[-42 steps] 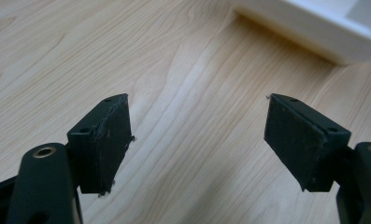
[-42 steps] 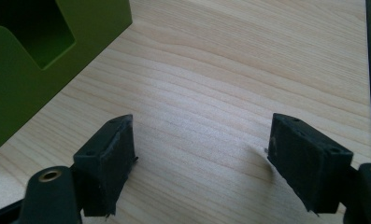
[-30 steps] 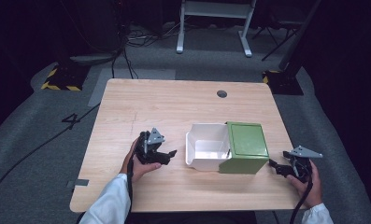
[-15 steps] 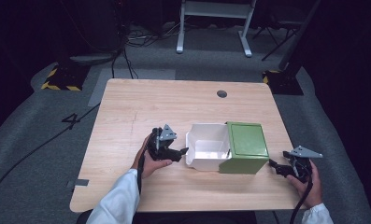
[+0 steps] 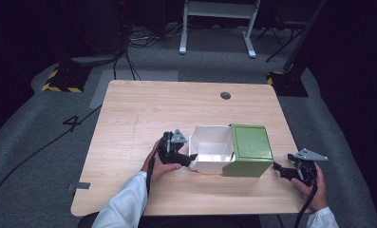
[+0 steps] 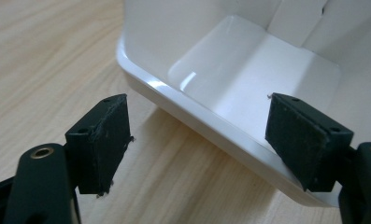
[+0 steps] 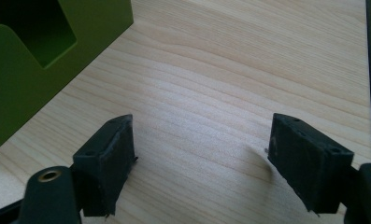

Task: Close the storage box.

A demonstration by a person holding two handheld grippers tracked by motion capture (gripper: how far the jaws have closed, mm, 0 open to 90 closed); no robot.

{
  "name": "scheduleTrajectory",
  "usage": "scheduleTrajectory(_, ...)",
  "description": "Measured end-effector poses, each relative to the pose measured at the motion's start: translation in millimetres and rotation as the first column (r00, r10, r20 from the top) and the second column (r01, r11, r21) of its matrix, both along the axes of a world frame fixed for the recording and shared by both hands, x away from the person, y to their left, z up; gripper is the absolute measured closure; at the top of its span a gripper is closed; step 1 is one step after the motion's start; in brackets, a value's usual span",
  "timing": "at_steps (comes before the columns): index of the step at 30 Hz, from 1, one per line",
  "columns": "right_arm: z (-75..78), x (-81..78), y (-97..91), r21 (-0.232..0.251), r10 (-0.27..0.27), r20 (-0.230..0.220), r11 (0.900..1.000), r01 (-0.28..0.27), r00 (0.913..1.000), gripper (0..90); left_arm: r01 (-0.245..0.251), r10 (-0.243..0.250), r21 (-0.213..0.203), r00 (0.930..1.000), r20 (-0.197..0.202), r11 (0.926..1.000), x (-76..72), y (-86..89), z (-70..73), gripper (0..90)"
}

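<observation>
Left hand-held gripper [image 5: 188, 157] has moved right to the white plastic open tray's [image 5: 210, 164] rim, jaws spread astride it, mid-table [image 5: 143, 114] beside green box [image 5: 249, 148]. Grasp likely next. Right hand-held gripper [image 5: 277, 169] unclenched, idle.

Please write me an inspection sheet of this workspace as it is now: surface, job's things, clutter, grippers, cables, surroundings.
Surface: wooden table, round hole near far edge.
Job's things: white drawer pulled out of green box; nothing seen inside.
Clutter: nothing seen.
Grippers: left gripper open, jaws astride the drawer's rim; right gripper open over bare wood, beside the box.
Cables: one trails from each gripper; more on floor.
Surroundings: grey carpet, white frame legs, hazard-striped base.
</observation>
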State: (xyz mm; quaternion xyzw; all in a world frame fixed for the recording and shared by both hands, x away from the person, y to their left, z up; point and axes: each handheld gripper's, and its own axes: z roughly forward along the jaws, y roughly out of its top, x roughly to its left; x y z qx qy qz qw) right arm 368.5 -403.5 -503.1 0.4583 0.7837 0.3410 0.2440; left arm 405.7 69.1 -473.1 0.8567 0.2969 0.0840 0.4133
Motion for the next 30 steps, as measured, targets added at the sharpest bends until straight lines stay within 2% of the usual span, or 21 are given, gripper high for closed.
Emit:
scheduleTrajectory(2, 0.0, 0.0, 0.0, 0.000, 0.001, 0.000, 1.0000, -0.001, 1.0000, 22.8, 0.011, -0.011, -0.010, 0.9999, -0.005, 0.9999, -0.4, -1.7, -1.7, 25.4)
scheduleTrajectory(3, 0.0, 0.0, 0.0, -0.001, 0.001, 0.000, 1.0000, -0.001, 1.0000, 22.8, 0.015, -0.015, -0.013, 0.9999, -0.003, 0.9998, -1.1, -2.8, -2.2, 30.5)
scheduleTrajectory(9, 0.0, -0.1, 0.1, 0.000, 0.001, 0.000, 1.0000, -0.001, 1.0000, 22.8, -0.012, 0.012, -0.024, 0.9999, -0.007, 0.9996, -2.2, -3.8, -2.7, 38.9)
scheduleTrajectory(14, 0.0, 0.0, 0.2, -0.002, 0.002, 0.002, 1.0000, -0.002, 1.0000, 22.7, -0.040, 0.040, -0.019, 0.9991, -0.013, 0.9990, -4.0, -11.3, -3.9, 40.4)
scheduleTrajectory(20, 0.0, -0.1, 0.3, -0.005, 0.001, 0.003, 1.0000, -0.001, 1.0000, 22.6, -0.058, 0.058, -0.025, 0.9980, -0.024, 0.9980, -3.6, -30.7, -8.1, 41.4)
scheduleTrajectory(23, -0.1, -0.2, 0.4, -0.006, 0.001, 0.005, 1.0000, -0.001, 1.0000, 22.6, -0.052, 0.051, -0.038, 0.9980, -0.038, 0.9979, -1.6, -37.5, -9.5, 40.8)
scheduleTrajectory(30, -0.1, -0.2, 0.4, -0.006, 0.001, 0.005, 1.0000, -0.001, 1.0000, 22.6, -0.037, 0.036, -0.044, 0.9988, -0.032, 0.9983, 0.8, -49.8, -10.6, 40.4)
